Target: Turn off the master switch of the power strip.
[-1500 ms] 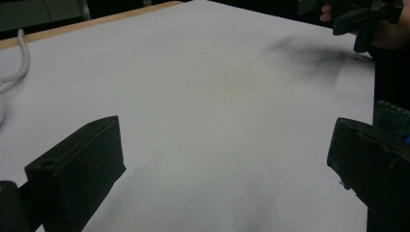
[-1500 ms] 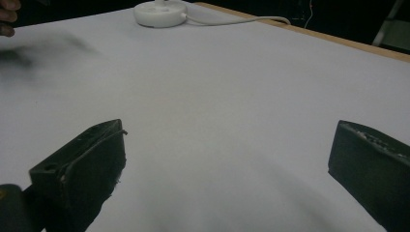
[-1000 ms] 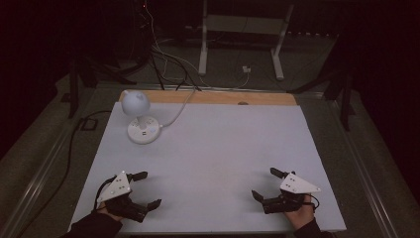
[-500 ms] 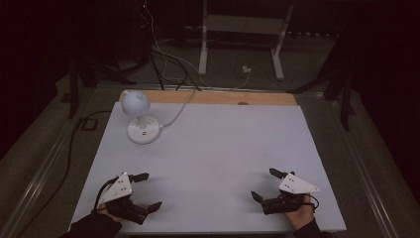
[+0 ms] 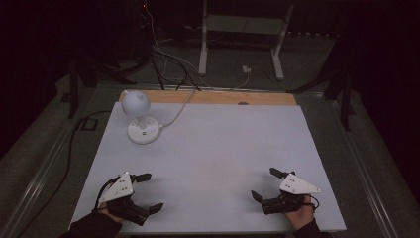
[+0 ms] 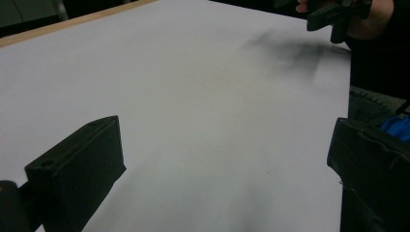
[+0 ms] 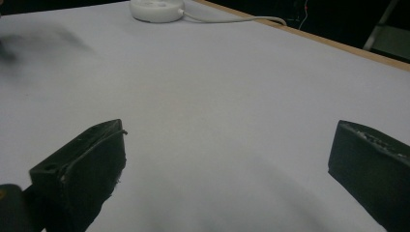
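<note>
Resting near the table's [image 5: 213, 148] front edge, left gripper [image 5: 150, 193] and right gripper [image 5: 266, 184] gape wide, empty.

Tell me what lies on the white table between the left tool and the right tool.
Nothing: in the high view the white table top is bare between the left tool and the right tool.

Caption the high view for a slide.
Both open grippers, left and right, rest low at the white table's near edge; a round white lamp stands far left.
</note>
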